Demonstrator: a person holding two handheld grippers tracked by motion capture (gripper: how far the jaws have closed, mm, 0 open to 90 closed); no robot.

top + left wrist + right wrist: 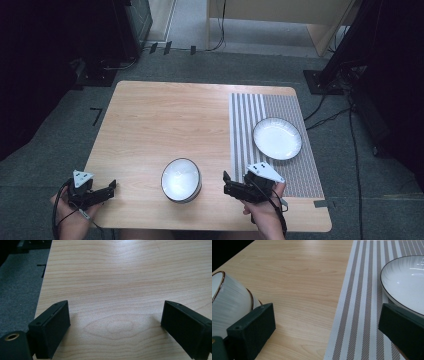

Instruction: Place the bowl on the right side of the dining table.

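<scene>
While both grippers sit at the near table edge, nothing is held.
Left gripper [111, 186]: near left corner of table, in person's left hand [67, 212]; jaws spread wide in left gripper view, bare wood between them, grasping nothing; grey three-cornered plate on top.
Right gripper [226, 181]: near edge, right of centre, in person's right hand [265, 207]; jaws point left toward bowl, set wide apart in right gripper view, released, nothing gripped; cable trails back over wrist.
Bowl [181, 179]: white, dark rim, upright on bare wood near front edge, between the two grippers; just beside right gripper tips, contact cannot be told. In right gripper view bowl [229, 305] sits behind its left jaw.
Placemat [287, 165]: grey-and-white striped, right part of table, runs from near edge to far edge; right gripper's body is over its near left part.
Plate [277, 138]: white, dark rim, lying flat on placemat, farther back than bowl, well apart from it; seen past right jaw in right gripper view [404, 282].
Table [165, 120]: light wood, rest bare.
Floor [55, 130]: grey carpet, cables and dark stands at far side.
</scene>
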